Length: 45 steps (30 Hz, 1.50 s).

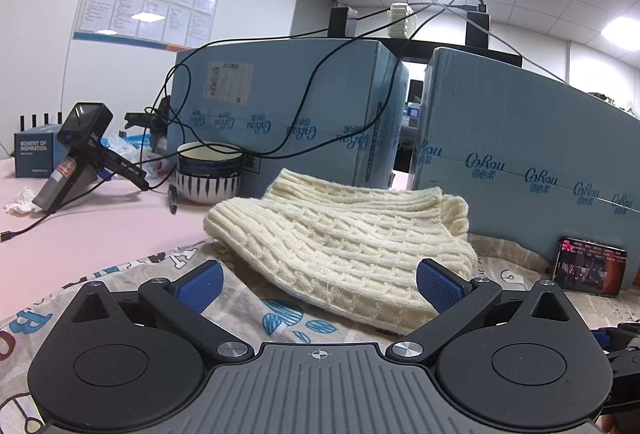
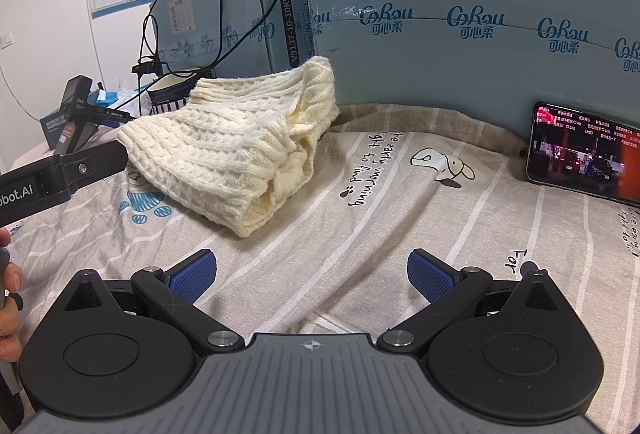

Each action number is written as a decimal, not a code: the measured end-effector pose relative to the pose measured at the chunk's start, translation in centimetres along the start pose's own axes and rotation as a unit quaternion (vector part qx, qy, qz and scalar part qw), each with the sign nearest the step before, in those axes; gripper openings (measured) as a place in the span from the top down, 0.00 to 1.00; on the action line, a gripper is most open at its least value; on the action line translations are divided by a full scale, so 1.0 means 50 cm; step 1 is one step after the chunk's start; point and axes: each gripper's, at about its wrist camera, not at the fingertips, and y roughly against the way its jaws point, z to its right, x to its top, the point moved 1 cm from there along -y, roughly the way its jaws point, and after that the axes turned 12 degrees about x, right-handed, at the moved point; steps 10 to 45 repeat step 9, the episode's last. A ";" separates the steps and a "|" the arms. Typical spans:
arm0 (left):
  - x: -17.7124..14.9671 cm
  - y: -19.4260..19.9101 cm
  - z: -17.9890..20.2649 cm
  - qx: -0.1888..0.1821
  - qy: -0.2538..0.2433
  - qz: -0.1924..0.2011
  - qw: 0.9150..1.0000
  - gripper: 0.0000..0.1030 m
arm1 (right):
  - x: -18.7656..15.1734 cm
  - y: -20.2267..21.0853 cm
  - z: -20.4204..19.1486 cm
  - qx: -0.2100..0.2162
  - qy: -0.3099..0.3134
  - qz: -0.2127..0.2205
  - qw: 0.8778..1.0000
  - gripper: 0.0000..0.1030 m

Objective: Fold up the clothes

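A cream cable-knit sweater [image 1: 340, 234] lies folded in a thick bundle on a printed beige cloth [image 1: 132, 274]. My left gripper [image 1: 318, 284] is open, low over the cloth, with the sweater's near edge between its blue pads, not gripped. In the right wrist view the sweater [image 2: 236, 146] lies at centre left on the cloth [image 2: 400, 226]. My right gripper [image 2: 312, 276] is open and empty over bare cloth, in front of and right of the sweater. The left gripper's black body [image 2: 64, 170] reaches in from the left beside the sweater.
Two tall blue cardboard boxes [image 1: 288, 106] [image 2: 460, 14] stand behind the cloth. A phone [image 2: 584, 152] with a lit screen leans on the right box. A striped bowl [image 1: 208, 174], a black handheld device [image 1: 80, 154], cables and a crumpled tissue [image 1: 22, 200] lie on the pink table at left.
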 end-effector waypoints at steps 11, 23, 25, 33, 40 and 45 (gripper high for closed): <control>-0.001 0.000 0.000 -0.001 0.000 0.000 1.000 0.00 | 0.000 0.001 -0.001 -0.001 0.000 0.001 1.000 0.00; -0.001 0.000 0.000 -0.001 0.000 0.000 1.000 0.00 | 0.000 0.001 -0.001 -0.001 0.000 0.001 1.000 0.00; -0.001 0.000 0.000 -0.001 0.000 0.000 1.000 0.00 | 0.000 0.001 -0.001 -0.001 0.000 0.001 1.000 0.00; -0.001 0.000 0.000 -0.001 0.000 0.000 1.000 0.00 | 0.000 0.001 -0.001 -0.001 0.000 0.001 1.000 0.00; -0.001 0.000 0.000 -0.001 0.000 0.000 1.000 0.00 | 0.000 0.001 -0.001 -0.001 0.000 0.001 1.000 0.00; -0.001 0.000 0.000 -0.001 0.000 0.000 1.000 0.00 | 0.000 0.001 -0.001 -0.001 0.000 0.001 1.000 0.00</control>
